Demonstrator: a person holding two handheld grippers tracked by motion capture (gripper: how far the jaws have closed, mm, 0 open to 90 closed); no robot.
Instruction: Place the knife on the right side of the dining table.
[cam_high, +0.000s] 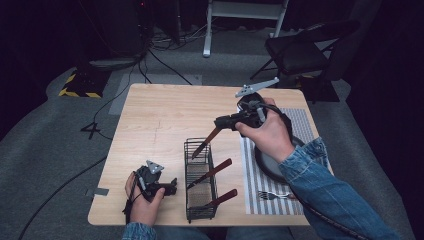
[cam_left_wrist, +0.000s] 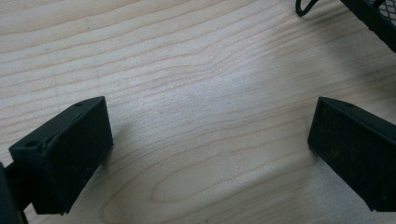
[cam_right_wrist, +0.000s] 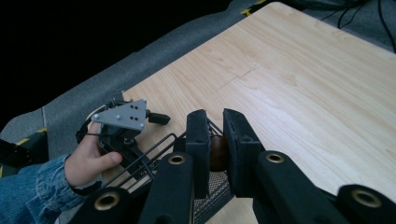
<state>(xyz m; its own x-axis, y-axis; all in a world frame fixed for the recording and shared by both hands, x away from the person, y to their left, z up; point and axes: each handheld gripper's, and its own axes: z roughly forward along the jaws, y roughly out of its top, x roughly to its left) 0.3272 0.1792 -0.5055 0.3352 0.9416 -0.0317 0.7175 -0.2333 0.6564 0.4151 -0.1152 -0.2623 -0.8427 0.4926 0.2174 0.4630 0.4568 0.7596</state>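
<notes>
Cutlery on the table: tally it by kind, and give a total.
Wooden-handled knives: 3. One is held by the right gripper with its tip in the wire caddy; two lie in it.
Forks: 1, on the striped placemat.
Total: 4.

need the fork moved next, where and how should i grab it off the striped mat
Grip the fork by its handle, the end away from the tines, which runs toward the right under the denim sleeve. It lies flat along the near edge of the mat, so come straight down from above with the jaws across the thin handle. The left gripper is free; the right gripper holds a knife.
</notes>
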